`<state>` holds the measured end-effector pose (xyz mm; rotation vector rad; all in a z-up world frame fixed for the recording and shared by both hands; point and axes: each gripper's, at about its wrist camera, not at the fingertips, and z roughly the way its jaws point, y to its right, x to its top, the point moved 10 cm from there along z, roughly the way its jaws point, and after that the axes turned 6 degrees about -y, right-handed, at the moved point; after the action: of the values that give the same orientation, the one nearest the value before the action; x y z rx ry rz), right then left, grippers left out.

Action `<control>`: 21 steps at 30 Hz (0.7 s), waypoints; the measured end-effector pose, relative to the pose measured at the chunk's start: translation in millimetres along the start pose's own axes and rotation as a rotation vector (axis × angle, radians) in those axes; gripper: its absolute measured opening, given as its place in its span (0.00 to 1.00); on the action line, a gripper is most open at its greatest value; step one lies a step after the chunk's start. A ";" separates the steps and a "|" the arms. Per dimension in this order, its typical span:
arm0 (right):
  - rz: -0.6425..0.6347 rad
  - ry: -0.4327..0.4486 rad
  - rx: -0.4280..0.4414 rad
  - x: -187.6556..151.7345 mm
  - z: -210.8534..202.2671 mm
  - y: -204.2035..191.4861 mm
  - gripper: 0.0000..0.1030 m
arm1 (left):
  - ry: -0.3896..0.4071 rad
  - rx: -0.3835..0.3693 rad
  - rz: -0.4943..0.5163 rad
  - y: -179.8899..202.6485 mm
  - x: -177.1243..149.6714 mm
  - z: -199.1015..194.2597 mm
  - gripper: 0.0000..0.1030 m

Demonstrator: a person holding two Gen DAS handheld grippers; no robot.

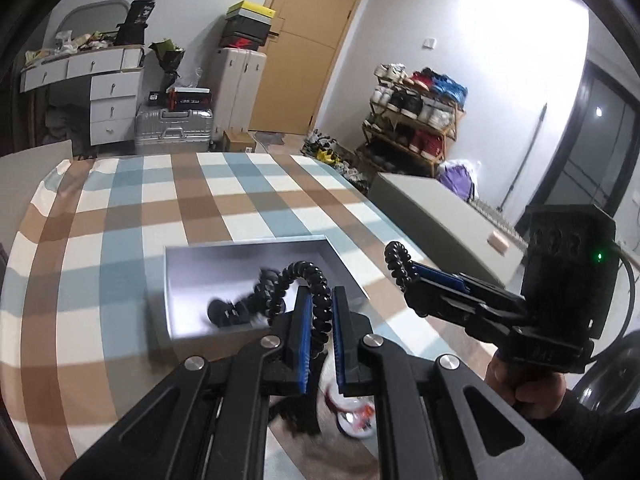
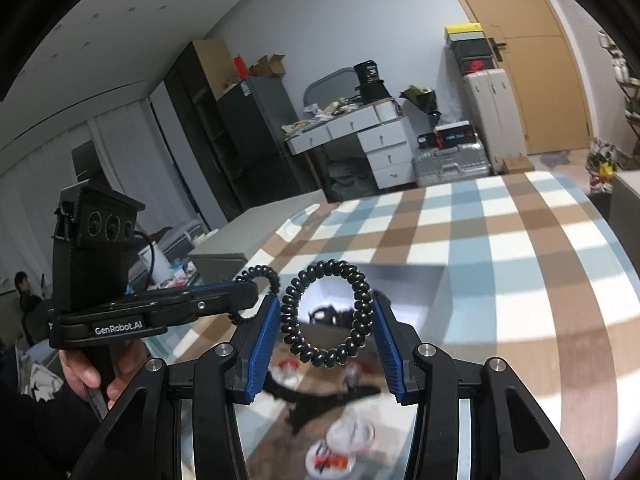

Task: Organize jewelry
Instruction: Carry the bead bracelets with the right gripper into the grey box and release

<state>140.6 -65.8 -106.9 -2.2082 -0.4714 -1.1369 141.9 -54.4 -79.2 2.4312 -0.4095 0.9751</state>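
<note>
We read one piece of writing clearly: "GenRobot.AI" in white letters on the side of the black left gripper [image 2: 276, 284], seen from the right wrist camera; a red swoosh-like mark on a dark shoebox [image 2: 474, 65] stacked on the white upright suitcase [image 2: 494, 112] is too small for us to name. Our left gripper [image 1: 320, 312] is clenched on a black coiled spiral hair tie [image 1: 304, 276], its blue ribbed pads pinching one strand while the loop arches forward. Our right gripper [image 2: 326, 322] grasps a second black coiled spiral ring [image 2: 326, 316], which sits whole between its blue pads, touching both. Both loops hang above a shallow silver-grey rectangular tray [image 1: 240, 248], where other dark, blurred pieces [image 1: 236, 308] lie. The tray rests on a checked cloth of brown, pale blue and white squares [image 1: 120, 240]. Blurred red-and-white round objects [image 2: 340, 448] lie on the cloth nearer us. Around us: a white dresser with drawers [image 1: 112, 100], a silver ribbed suitcase [image 1: 176, 128], a tan wooden door [image 1: 312, 40] and a wooden shoe rack [image 1: 416, 120] full of shoes.
</note>
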 end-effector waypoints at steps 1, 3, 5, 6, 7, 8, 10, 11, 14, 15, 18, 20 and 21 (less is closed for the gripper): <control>-0.005 -0.002 0.006 5.1 4.9 0.0 0.45 | -0.001 -0.004 -0.010 -4.3 3.1 3.9 0.05; -0.013 -0.011 0.006 12.2 14.3 0.9 0.45 | -0.005 -0.015 -0.023 -12.4 8.2 9.7 0.05; -0.017 -0.024 0.005 17.3 24.4 2.9 0.45 | -0.009 -0.023 -0.033 -18.6 12.8 14.1 0.05; -0.018 -0.034 0.001 19.1 30.6 4.8 0.45 | -0.012 -0.028 -0.034 -21.0 15.2 17.4 0.05; -0.018 -0.045 -0.002 19.7 35.7 6.5 0.45 | -0.012 -0.027 -0.035 -22.3 16.9 17.9 0.05; -0.024 -0.062 -0.012 20.2 43.3 9.6 0.45 | -0.016 -0.027 -0.032 -23.9 18.8 20.7 0.05; -0.038 -0.083 -0.047 19.8 53.9 16.6 0.45 | -0.029 -0.034 -0.032 -26.4 21.0 27.7 0.05; -0.043 -0.100 -0.062 18.1 60.1 20.5 0.45 | -0.035 -0.038 -0.031 -26.7 21.4 29.8 0.05; -0.021 -0.124 -0.055 14.4 70.3 30.1 0.45 | -0.058 -0.040 -0.029 -30.1 21.1 38.8 0.05; -0.015 -0.131 -0.054 13.5 72.3 32.5 0.45 | -0.068 -0.042 -0.031 -31.5 20.2 42.0 0.05; -0.001 -0.144 -0.062 11.4 77.7 40.2 0.45 | -0.085 -0.038 -0.034 -34.5 19.3 47.0 0.05; 0.008 -0.147 -0.060 9.7 80.2 44.9 0.45 | -0.094 -0.032 -0.032 -36.0 17.7 50.4 0.05; 0.009 -0.148 -0.060 9.1 81.1 46.0 0.45 | -0.100 -0.027 -0.029 -36.4 17.3 52.1 0.05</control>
<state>220.5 -47.1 -152.1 -2.3546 -0.4942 -0.9992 199.3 -53.5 -111.5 2.4616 -0.4181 0.8327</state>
